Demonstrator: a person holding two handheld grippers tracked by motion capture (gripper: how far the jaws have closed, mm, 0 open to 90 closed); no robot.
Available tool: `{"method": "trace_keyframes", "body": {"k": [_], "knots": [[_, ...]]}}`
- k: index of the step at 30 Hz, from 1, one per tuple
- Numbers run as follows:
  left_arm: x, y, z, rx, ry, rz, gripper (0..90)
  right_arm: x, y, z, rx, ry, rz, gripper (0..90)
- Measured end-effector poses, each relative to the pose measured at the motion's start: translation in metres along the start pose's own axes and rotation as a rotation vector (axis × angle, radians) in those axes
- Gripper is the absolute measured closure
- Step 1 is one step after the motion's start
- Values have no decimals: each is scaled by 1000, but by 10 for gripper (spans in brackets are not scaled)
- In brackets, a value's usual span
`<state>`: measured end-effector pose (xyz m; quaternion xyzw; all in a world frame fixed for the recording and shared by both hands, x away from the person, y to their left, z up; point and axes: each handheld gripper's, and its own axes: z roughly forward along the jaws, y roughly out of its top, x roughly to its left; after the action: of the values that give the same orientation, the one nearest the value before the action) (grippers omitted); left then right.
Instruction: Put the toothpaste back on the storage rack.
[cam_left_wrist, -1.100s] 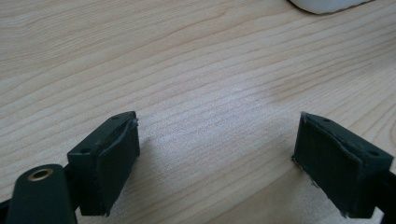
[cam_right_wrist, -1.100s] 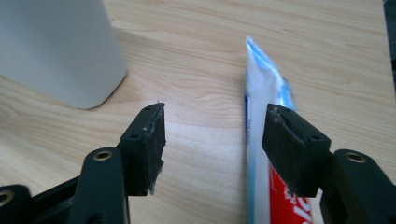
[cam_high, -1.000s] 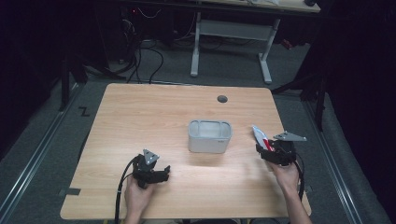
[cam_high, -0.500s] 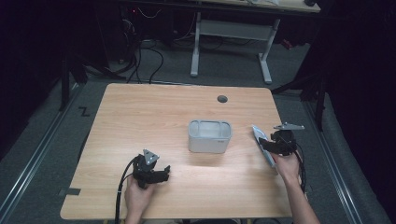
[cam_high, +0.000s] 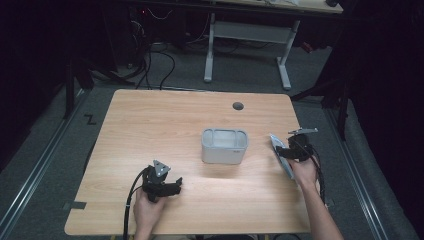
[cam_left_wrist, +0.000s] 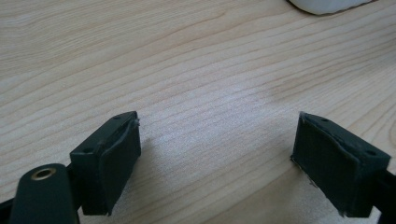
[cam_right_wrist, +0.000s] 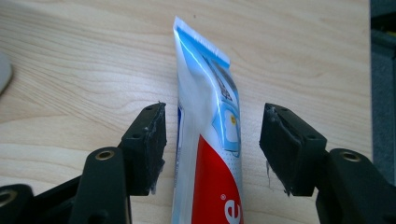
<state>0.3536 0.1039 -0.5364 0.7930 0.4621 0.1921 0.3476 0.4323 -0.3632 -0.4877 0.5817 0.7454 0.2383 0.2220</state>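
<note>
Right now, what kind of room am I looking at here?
Probably a lab or workshop set up for recording. A bare wooden table stands in a dark room, cables trail over the floor behind it, and another desk frame stands further back.

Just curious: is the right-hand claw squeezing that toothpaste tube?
No, open: the right gripper straddles the toothpaste tube, gaps showing on both sides.

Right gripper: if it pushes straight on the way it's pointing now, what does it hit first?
The toothpaste tube. It lies flat on the table between the open jaws of the right gripper, its crimped end pointing away. Beyond that end, bare wood to the table's far edge, as far as the right gripper view shows.
</note>
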Motion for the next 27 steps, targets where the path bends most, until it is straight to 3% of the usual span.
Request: {"method": "trace_keyframes", "body": {"k": [7, 15, 22, 27], "knots": [[0, 0, 0, 0, 0, 0, 155, -1, 1, 12, 35, 5, 7, 422], [0, 0, 0, -1, -2, 4, 155, 3, 5, 23, 93, -3, -25, 513], [0, 0, 0, -1, -2, 4, 155, 3, 9, 24, 138, 4, -21, 523], [0, 0, 0, -1, -2, 4, 155, 7, 15, 28, 160, 0, -43, 524]]}}
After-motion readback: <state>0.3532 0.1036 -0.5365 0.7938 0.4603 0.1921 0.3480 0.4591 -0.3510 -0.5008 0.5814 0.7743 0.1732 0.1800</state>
